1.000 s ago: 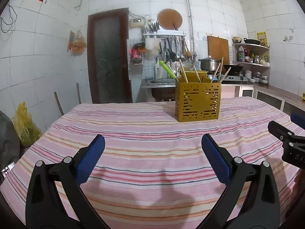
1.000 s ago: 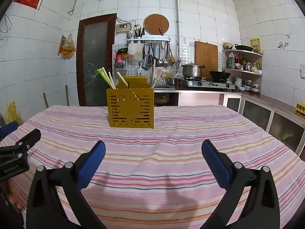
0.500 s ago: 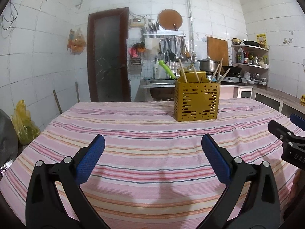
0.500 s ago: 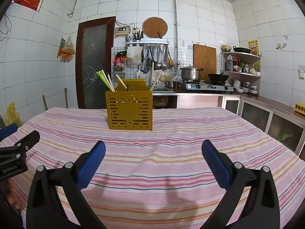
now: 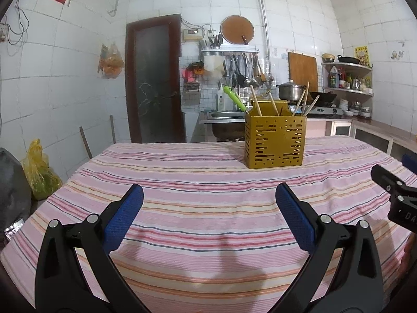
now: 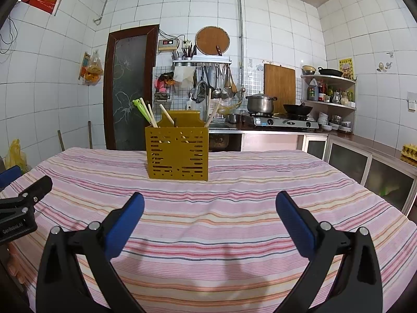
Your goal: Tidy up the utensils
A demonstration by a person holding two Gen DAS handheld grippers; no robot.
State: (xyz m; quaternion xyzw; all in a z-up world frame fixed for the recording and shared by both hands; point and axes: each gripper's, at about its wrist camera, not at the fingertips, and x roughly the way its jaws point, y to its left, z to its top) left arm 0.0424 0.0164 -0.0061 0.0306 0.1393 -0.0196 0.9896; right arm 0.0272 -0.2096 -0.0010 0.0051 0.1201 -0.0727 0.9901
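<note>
Nearest in the left wrist view, the left gripper (image 5: 208, 203) has its two blue-padded fingers (image 5: 124, 216) spread wide with nothing between them, above the striped cloth of the tabletop (image 5: 203, 182). At the right edge of that view, part of the right gripper shows as a black arm near the cloth. In the right wrist view the right gripper (image 6: 209, 212) is likewise spread wide and empty over the same pink, orange and white stripes, and the left gripper's black arm shows at the left edge.

Farther on, toward the far side of the tabletop, stands a yellow slotted utensil holder (image 5: 274, 143), upright on the cloth, well apart from both grippers. Wooden chopsticks (image 5: 255, 101) lean out of its top at several angles, and a green-handled utensil (image 5: 235, 99) slants out toward the left.

Beyond the tabletop, a dark door (image 6: 131, 86) is set in the white tiled wall. To its right hang ladles (image 6: 216, 83) under a rack, a wooden cutting board (image 6: 279, 83) leans on the wall, and a steel pot (image 6: 260, 103) sits on a gas stove (image 6: 284, 123). Corner shelves (image 6: 329, 91) at far right carry bottles.
</note>
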